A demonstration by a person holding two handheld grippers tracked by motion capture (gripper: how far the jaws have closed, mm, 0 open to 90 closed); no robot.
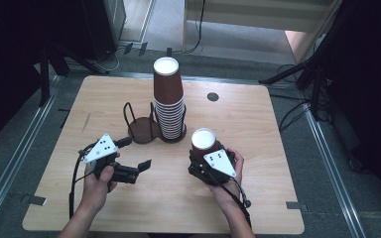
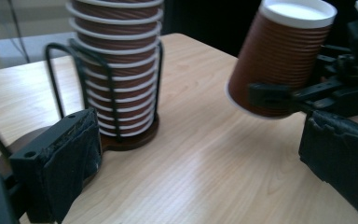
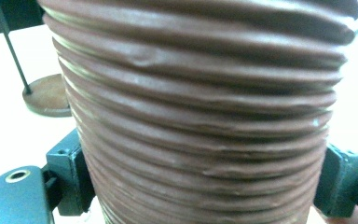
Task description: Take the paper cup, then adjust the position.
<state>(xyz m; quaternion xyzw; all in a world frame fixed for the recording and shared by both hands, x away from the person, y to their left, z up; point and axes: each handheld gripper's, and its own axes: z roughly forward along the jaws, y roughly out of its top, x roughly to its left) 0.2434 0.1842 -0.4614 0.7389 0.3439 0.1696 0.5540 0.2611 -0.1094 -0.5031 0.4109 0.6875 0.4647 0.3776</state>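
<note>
One brown cup (image 1: 204, 142) pinched in my right gripper (image 1: 213, 166); left gripper (image 1: 129, 156) spread, idle; empty holder (image 1: 141, 130) at eleven o'clock awaited it.

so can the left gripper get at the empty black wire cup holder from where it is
Probably yes. The left gripper is open with nothing in it, and bare wooden table lies between it and the empty black wire cup holder. The tall stack of brown ribbed paper cups stands beside that holder, not across the way.

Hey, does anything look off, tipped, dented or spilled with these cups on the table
Nothing spilled. The single brown cup clamped in the right gripper is upside down and tilted, lifted off the table. Its ribbed wall has a small dent near the top in the right gripper view. The cup stack stands upright in its wire holder, beside an empty holder.
</note>
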